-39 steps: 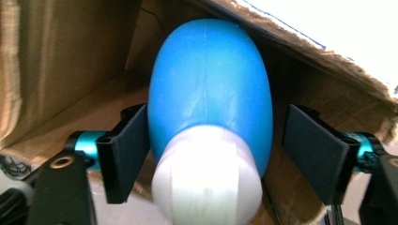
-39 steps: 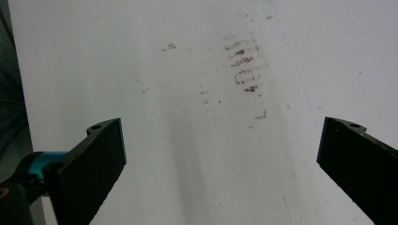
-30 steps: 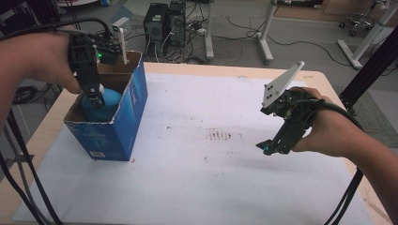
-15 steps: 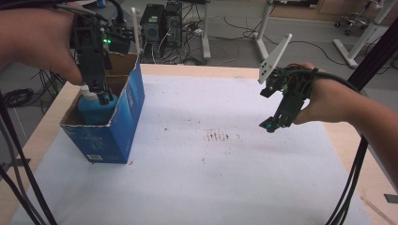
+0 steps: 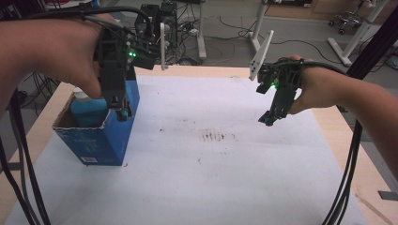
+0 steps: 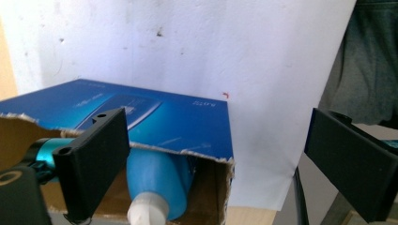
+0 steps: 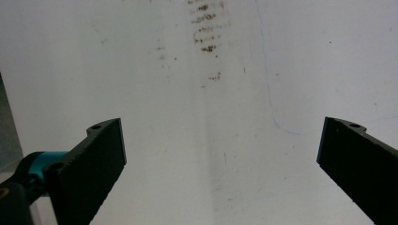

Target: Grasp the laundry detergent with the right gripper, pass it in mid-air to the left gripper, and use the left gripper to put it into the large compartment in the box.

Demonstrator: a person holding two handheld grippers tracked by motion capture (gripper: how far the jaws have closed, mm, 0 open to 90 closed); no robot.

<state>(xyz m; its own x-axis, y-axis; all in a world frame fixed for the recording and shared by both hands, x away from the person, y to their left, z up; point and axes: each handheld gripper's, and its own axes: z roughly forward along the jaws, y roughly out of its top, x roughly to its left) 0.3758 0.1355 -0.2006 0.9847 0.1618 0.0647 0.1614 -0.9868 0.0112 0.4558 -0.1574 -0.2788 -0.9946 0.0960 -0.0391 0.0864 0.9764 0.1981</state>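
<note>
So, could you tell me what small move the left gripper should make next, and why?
Probably lift clear of the box. The blue bottle already lies inside it, and the left gripper, whose jaws have just been opening, has nothing between them.

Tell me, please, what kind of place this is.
Probably a lab or workshop. A wooden table under a white sheet stands on a grey floor, with black computer towers and tangled cables behind it, white metal desk legs and a wheeled chair base.

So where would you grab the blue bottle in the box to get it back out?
Grip the blue bottle near its white cap, coming from above: it stands in the open-topped blue box, whose walls block its sides.
</note>
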